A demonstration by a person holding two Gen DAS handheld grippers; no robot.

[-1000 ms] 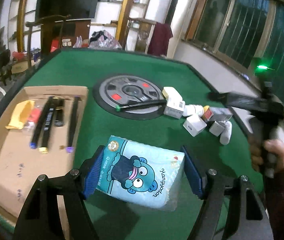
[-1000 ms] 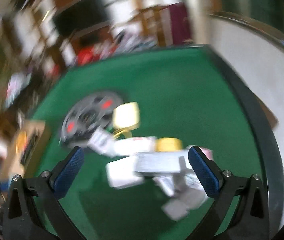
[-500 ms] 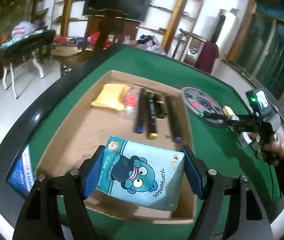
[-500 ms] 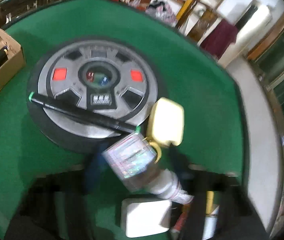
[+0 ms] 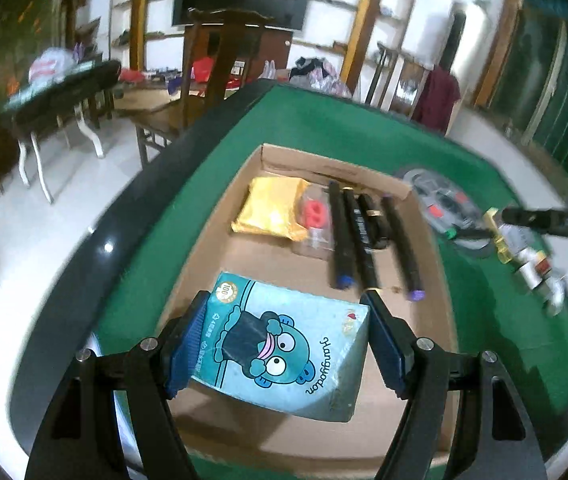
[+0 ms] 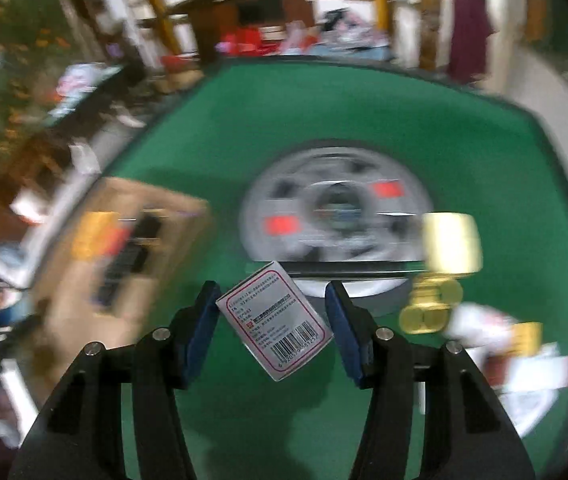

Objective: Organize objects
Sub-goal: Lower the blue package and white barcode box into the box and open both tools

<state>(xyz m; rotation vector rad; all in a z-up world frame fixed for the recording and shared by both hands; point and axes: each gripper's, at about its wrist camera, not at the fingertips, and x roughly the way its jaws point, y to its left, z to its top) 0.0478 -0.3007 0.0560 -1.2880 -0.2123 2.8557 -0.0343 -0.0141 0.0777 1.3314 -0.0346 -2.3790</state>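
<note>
My left gripper point(image 5: 284, 300) is shut on a light-blue tissue pack point(image 5: 284, 344) printed with a cartoon figure. It hangs over the near end of an open cardboard box point(image 5: 220, 256) on the green table. The far half of that box holds several black markers point(image 5: 360, 240), a yellow pouch point(image 5: 270, 208) and a small clear bag with red contents point(image 5: 314, 216). My right gripper point(image 6: 272, 292) is shut on a small white box point(image 6: 280, 320) with a pink border and a barcode. That box sits tilted between the blue pads, above the felt in front of a grey disc point(image 6: 336, 204).
A black marker point(image 6: 348, 270) lies across the disc's near edge. A yellow-capped item point(image 6: 450, 244) and a blurred pile of small white boxes point(image 6: 516, 344) lie to the right. The cardboard box point(image 6: 132, 248) stands to the left. Chairs and cluttered tables stand beyond the table's rim point(image 5: 156, 184).
My left gripper has carried the tissue pack from over the bare felt to over the cardboard box. My right gripper has closed on the small white box and lifted it leftward off the pile.
</note>
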